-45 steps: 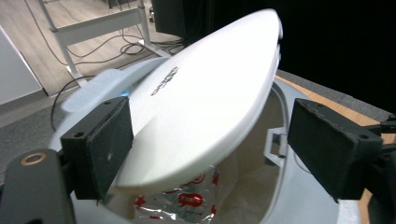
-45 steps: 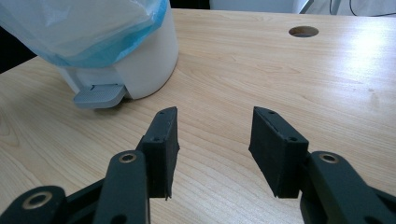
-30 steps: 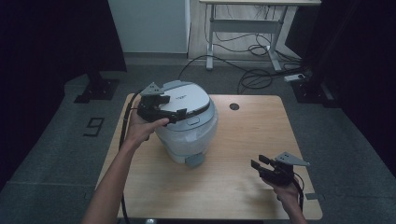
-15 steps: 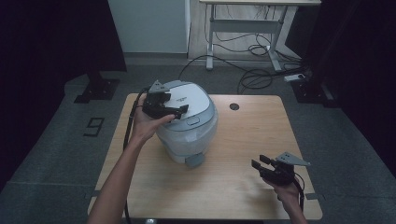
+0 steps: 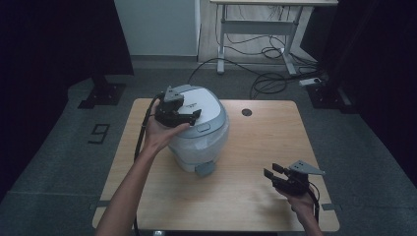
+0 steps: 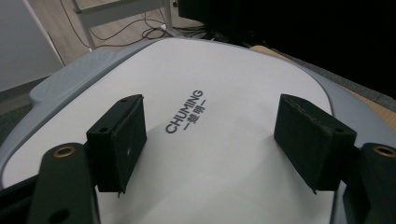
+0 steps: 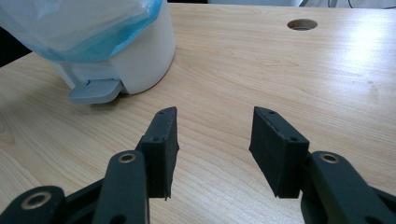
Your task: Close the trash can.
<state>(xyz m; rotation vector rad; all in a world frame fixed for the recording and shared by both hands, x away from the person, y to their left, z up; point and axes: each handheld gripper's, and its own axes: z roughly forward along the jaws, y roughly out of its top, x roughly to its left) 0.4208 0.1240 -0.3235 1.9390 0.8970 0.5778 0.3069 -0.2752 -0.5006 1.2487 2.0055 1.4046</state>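
Observation:
A white and grey pedal bin (image 5: 201,137) stands on the left half of the wooden table (image 5: 265,142). Its closed lid (image 6: 233,79) carries dark lettering, and a blue bag liner (image 7: 84,28) shows under the rim. My left gripper (image 5: 193,116) lies low over the lid, pointing right. Its jaws have just been closing, and its pads (image 6: 119,140) still stand apart above the lid with nothing between them. My right gripper (image 5: 271,173) rests near the table's front right, open and empty, and points toward the bin's grey pedal (image 7: 93,91).
A round cable hole (image 5: 247,112) sits in the table behind the bin on the right. Beyond the table's far edge are a desk frame (image 5: 255,44) and loose cables (image 5: 268,81) on the floor. Bare wood lies between the bin and the right gripper (image 7: 212,135).
My left hand has carried its gripper a little rightward, from the lid's left edge to over the lid. The right gripper has stayed put.

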